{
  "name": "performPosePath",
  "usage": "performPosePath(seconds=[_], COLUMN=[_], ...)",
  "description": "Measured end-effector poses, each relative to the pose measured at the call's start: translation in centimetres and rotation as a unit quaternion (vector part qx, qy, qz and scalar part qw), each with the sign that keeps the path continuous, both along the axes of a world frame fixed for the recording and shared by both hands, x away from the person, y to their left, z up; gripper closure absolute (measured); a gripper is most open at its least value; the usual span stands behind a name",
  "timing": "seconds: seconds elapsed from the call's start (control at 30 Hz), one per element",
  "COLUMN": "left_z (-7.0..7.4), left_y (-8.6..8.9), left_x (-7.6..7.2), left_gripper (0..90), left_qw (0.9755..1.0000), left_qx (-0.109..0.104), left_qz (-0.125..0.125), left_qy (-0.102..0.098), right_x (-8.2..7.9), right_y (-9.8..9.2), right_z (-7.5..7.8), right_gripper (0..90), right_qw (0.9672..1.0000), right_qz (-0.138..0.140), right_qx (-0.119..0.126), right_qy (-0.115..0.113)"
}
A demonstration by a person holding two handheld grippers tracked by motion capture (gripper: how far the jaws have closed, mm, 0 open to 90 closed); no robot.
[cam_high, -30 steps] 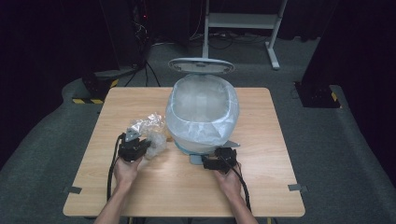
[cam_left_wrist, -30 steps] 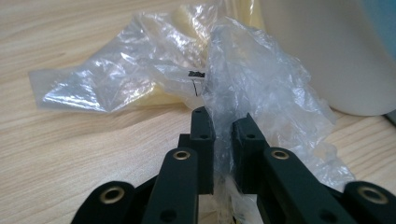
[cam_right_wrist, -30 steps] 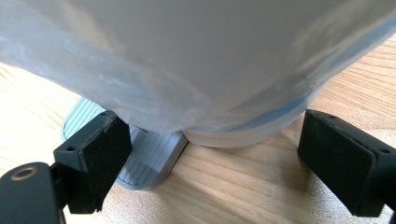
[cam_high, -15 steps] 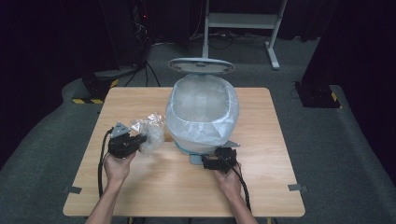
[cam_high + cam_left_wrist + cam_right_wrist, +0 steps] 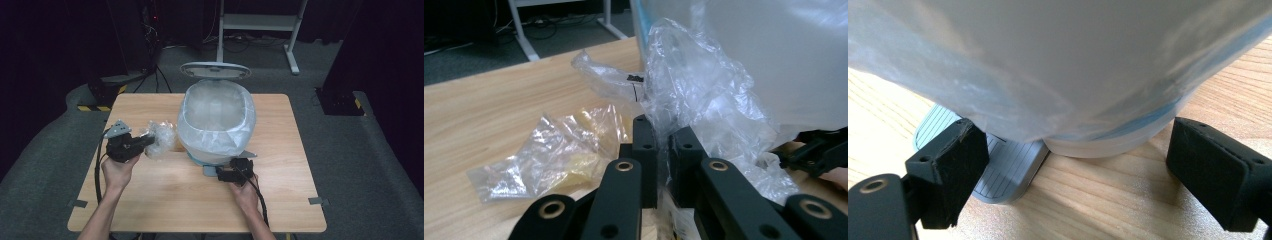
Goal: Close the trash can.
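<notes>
A pale pedal bin (image 5: 217,120) lined with a clear bag stands mid-table with its lid (image 5: 215,70) raised. My left gripper (image 5: 147,142) is off the table to the left of the bin, shut on a crumpled clear plastic film (image 5: 161,140). In the left gripper view the film (image 5: 694,90) bunches up from between the closed fingertips (image 5: 663,135). My right gripper (image 5: 227,169) is at the bin's front foot, open. In the right gripper view it (image 5: 1073,170) straddles the bin base, and its left pad (image 5: 948,170) lies over the grey ribbed pedal (image 5: 1003,170).
A second, yellowish clear wrapper (image 5: 554,155) lies flat on the wooden table (image 5: 165,200) below the lifted film. A metal stand (image 5: 260,22) and cables sit on the floor beyond the table's far edge.
The left gripper has risen and drawn a little leftward, lifting the crumpled film off the table. The right gripper and the bin have stayed put.
</notes>
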State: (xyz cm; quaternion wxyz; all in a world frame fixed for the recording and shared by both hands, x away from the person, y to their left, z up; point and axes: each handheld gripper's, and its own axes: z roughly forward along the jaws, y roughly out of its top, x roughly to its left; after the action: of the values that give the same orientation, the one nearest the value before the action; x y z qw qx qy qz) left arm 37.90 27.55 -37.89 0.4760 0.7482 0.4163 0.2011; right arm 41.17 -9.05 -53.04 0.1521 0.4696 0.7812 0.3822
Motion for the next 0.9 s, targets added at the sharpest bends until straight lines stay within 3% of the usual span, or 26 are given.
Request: performPosePath(seconds=[0.23,0.5,0.9], left_z=[3.4,7.1,11.0], left_y=[0.3,0.0,-3.1], left_x=[-0.4,-0.4,0.5], left_gripper=[84.3,84.3,84.3], left_qw=[0.9992,0.9958,0.9918], left_qx=[-0.023,-0.058,-0.055], left_qz=[-0.026,-0.054,-0.097], left_qy=[-0.02,-0.046,-0.064], right_x=[0.0,0.0,0.0], right_y=[0.0,0.0,0.0], right_z=[0.0,0.0,0.0], right_gripper=[9.8,9.8,9.9], right_qw=[1.0,1.0,1.0], right_qz=[0.0,-0.001,-0.001], right_qx=[0.0,0.0,0.0], right_qy=[0.0,0.0,0.0])
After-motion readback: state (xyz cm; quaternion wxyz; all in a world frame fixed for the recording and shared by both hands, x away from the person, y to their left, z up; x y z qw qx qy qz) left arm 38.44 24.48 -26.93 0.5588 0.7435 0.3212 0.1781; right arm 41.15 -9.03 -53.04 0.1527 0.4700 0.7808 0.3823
